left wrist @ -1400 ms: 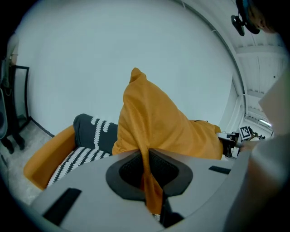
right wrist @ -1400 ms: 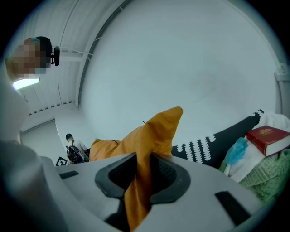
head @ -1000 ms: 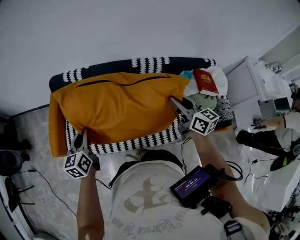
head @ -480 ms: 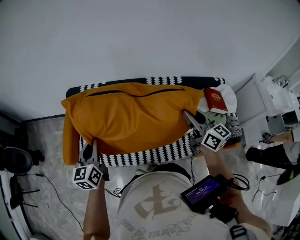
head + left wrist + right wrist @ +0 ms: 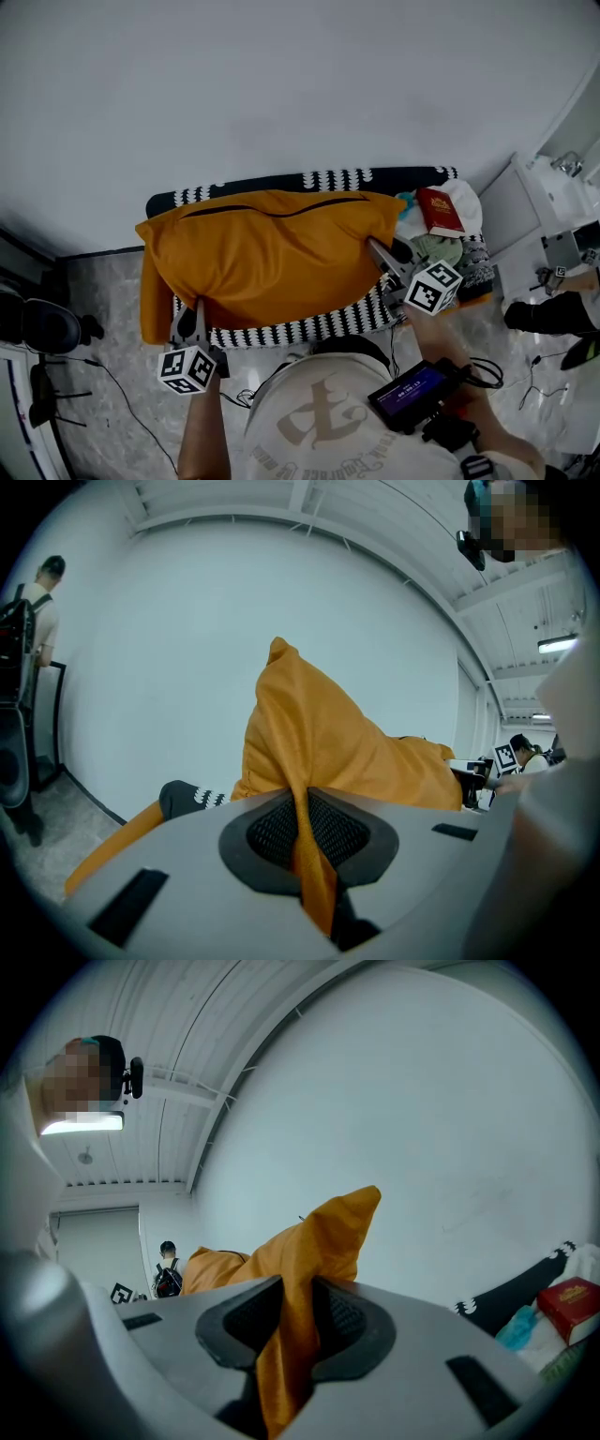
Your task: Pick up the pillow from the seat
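A large orange pillow (image 5: pixel 262 258) with a dark zip along its far edge hangs over the black-and-white patterned seat (image 5: pixel 309 326). My left gripper (image 5: pixel 190 319) is shut on the pillow's near left corner. In the left gripper view the orange fabric (image 5: pixel 314 761) is pinched between the jaws. My right gripper (image 5: pixel 382 255) is shut on the pillow's right end; in the right gripper view the orange cloth (image 5: pixel 300 1269) runs down between the pads.
A red book (image 5: pixel 439 212), white and green cloth (image 5: pixel 431 246) lie on the seat's right end. White equipment (image 5: pixel 548 202) stands at the right, with a dark chair (image 5: pixel 37 323) and cables on the floor at the left. A white wall (image 5: pixel 281 84) rises behind.
Both grippers have risen with the pillow. Its body has lifted off the seat, and more of the patterned cover shows below its near edge.
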